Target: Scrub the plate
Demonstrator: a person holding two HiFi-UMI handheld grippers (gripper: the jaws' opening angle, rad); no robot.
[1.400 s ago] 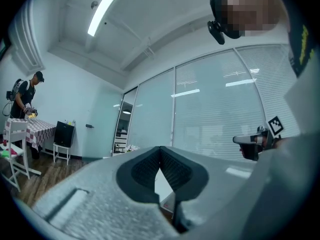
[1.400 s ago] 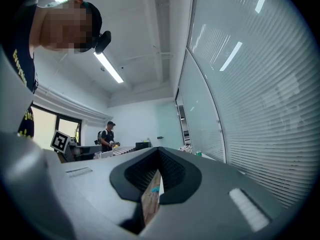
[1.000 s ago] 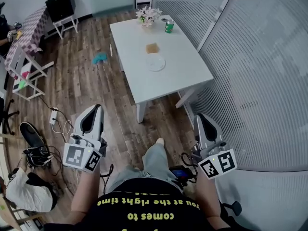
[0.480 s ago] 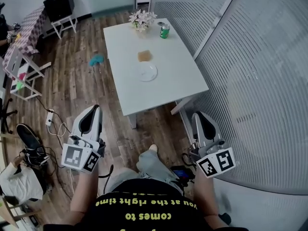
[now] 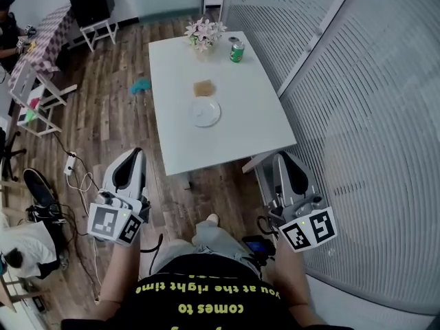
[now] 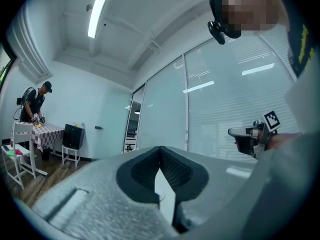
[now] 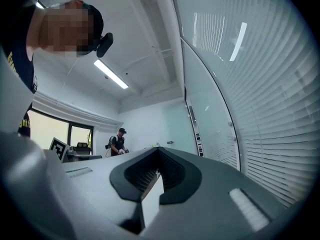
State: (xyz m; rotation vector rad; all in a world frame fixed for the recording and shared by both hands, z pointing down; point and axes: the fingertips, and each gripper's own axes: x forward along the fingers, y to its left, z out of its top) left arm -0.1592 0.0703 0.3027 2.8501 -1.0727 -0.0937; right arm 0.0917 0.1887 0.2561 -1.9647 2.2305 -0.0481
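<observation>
Head view: the plate [image 5: 205, 112] lies on the white table [image 5: 234, 133], well ahead of the left gripper [image 5: 135, 155] and right gripper [image 5: 281, 158] — a brownish pad [image 5: 203, 88], perhaps a sponge, just beyond it. Left gripper view: jaws together, empty. Right gripper view — likewise.

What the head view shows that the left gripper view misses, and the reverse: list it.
Head view only: the white table with the plate, brown sponge, green can and flowers. Left gripper view only: the ceiling light and the left tool's shut jaws end-on. Both: the right tool and the black box on its white stand.
</observation>
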